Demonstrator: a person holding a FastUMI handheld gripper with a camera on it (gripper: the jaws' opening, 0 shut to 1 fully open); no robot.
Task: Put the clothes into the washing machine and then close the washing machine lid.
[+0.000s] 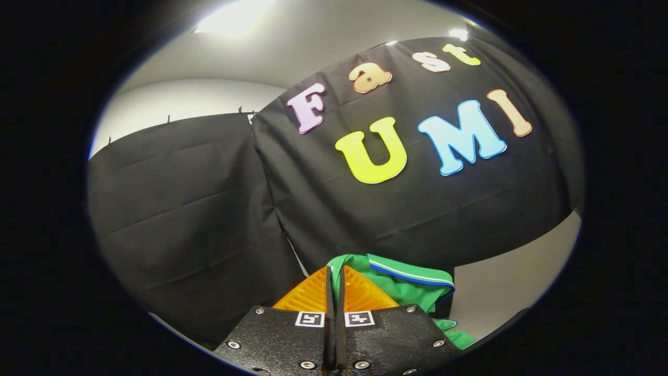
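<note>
— Closest to the camera, what do you see?

— Two fingers of the gripper (334,274), at 6 o'clock. They stand almost together; only a very thin gap runs between them. Each finger has a dark textured plate with screws and a small square marker.

— Is something held between them?

— Yes. A green garment (404,290) is pinched there. A narrow strip of the green cloth goes up along the gap between the fingertips, so both fingers press on it. The rest of the cloth bunches just beyond the fingers and falls to about 4 o'clock from them.

— Can you describe the garment more?

— It is bright green, with a band of white and blue along one edge, like a collar or a cuff. Which of the two, I cannot tell. One more piece of the green shows lower, at 5 o'clock, beside the finger plate.

— What is behind it?

— Beyond the fingers hangs the black cloth wall (198,219) of the booth, with folds in it. It has two panels; they meet at a seam at about 11 o'clock from the fingertips. Above the cloth is a pale wall (172,96), and a ceiling light (232,18) glows at 12 o'clock. At 3 o'clock from the garment there is a pale plain surface (506,284).

— So the gripper points upward?

— It points at the wall and upward, yes.
</note>
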